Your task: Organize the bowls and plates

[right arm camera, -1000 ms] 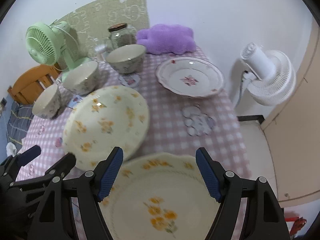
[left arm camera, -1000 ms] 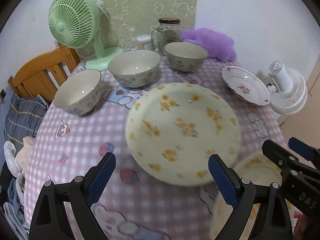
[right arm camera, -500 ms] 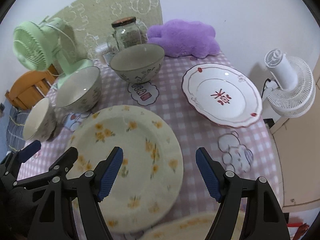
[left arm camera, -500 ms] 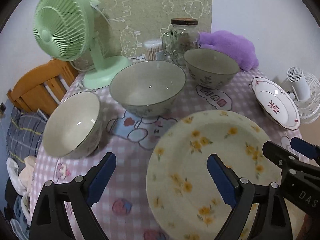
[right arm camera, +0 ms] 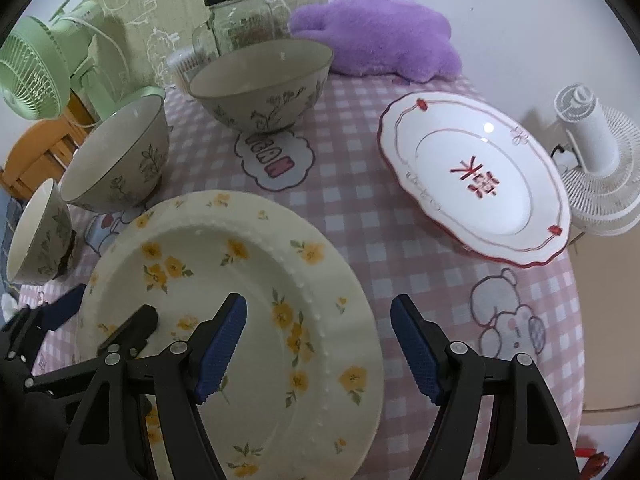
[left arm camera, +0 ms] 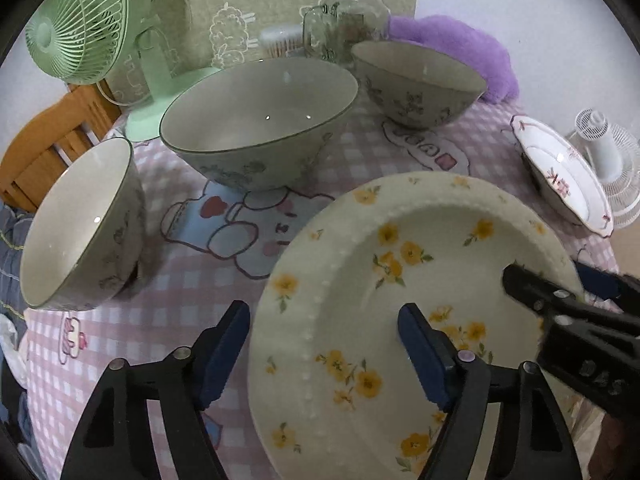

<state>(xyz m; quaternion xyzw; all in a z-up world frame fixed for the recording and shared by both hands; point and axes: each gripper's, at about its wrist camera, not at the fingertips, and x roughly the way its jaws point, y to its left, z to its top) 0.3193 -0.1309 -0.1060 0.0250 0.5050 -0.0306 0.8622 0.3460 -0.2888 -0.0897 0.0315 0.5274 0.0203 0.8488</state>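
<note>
The surface [right arm camera: 360, 216], under a pink checked cloth, carries everything. Largest on it is the yellow-flowered plate [right arm camera: 240, 304], lying flat at the near edge, directly under both tongs. It is round, so it has no long axis; what matters is which part of its rim each tongs faces.

The red-trimmed plate [right arm camera: 476, 184] lies to the right and farther off, well apart from the flowered one, close to the surface's right edge. Three bowls stand in a diagonal row on the far left: the big bowl [left arm camera: 260, 120] in the middle, the right bowl [left arm camera: 416, 84] beyond it, and the small bowl [left arm camera: 80, 224] nearest on the left.

The left tongs [left arm camera: 324, 352] gape wide and hold nothing; the flowered plate's left rim runs between their two fingers, one finger over the cloth and one over the plate's well. The right tongs [right arm camera: 320, 348] are likewise spread wide and empty, and straddle the plate's right rim.

Both tongs are about equally near the flowered plate, each at its own side. The red-trimmed plate lies forward and right of the right tongs, so that hand has the shorter reach to it. The bowls lie ahead of the left tongs, with the small bowl closest.
</note>
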